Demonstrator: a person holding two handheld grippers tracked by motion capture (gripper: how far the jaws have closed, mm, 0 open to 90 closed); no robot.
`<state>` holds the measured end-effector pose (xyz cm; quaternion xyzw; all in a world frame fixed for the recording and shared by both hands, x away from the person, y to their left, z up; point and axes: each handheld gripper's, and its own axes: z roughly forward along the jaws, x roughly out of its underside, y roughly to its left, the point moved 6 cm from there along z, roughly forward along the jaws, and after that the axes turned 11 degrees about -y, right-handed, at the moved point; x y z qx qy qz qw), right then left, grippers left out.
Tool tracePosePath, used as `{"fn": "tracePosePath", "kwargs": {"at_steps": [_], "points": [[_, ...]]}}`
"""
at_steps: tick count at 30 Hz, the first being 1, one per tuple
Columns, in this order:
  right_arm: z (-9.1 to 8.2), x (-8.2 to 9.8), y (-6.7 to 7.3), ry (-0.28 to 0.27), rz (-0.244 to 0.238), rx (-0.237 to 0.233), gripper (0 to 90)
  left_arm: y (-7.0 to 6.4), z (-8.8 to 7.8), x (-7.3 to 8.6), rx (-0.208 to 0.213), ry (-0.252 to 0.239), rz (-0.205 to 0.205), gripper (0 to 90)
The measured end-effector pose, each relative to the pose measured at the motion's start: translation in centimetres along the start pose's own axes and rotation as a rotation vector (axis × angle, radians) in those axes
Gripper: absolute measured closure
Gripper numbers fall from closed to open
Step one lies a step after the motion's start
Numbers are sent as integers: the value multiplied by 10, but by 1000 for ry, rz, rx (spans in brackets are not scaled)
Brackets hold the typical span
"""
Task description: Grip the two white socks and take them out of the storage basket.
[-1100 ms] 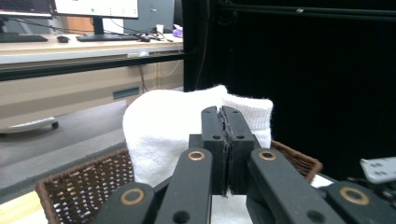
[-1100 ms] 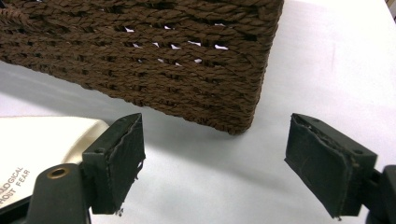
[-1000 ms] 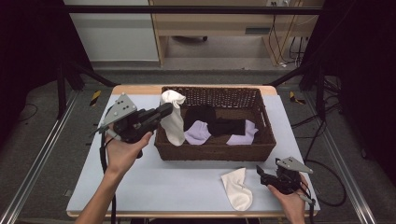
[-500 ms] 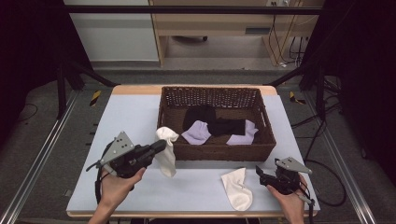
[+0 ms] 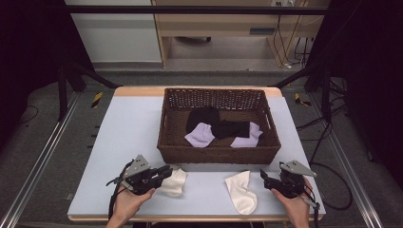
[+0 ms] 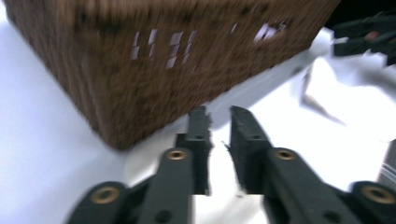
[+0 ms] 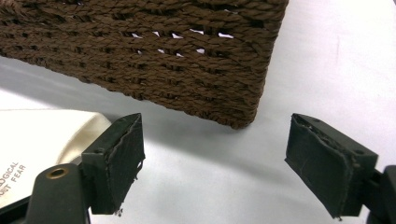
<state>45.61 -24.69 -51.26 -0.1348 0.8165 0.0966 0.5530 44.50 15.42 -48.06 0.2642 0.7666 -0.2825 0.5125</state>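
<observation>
My left gripper rests low on the table in front of the basket's left corner, shut on a white sock that lies bunched on the table top. In the left gripper view the jaws stand close together with pale sock cloth under and between them. A second white sock lies flat at the front right. Just to its right my right gripper stands open, holding nothing. In the right gripper view, this sock lies beside the left finger of the right gripper.
A brown wicker basket stands at the middle back of the pale table, holding black socks and lilac socks. Its wall rises close ahead of both grippers. Bare table lies left of the basket.
My left gripper has carried the white sock from the basket's left rim down toward me and laid it on the table. The right gripper and its sock have stayed put.
</observation>
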Motion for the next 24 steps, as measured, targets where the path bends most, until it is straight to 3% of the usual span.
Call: {"fn": "tracePosePath", "kwargs": {"at_steps": [4,11,18,24], "points": [[-1,0,-1,-2,0,4,192,12,-6,9,-32,29,-10,573],[-2,0,-4,-6,8,10,187,43,-33,9,-152,-18,-34,395],[-3,1,-6,-5,10,15,168,87,-53,18,-291,-26,-58,311],[-4,-1,-8,-10,18,16,157,104,-58,27,-345,-9,-53,293]]}}
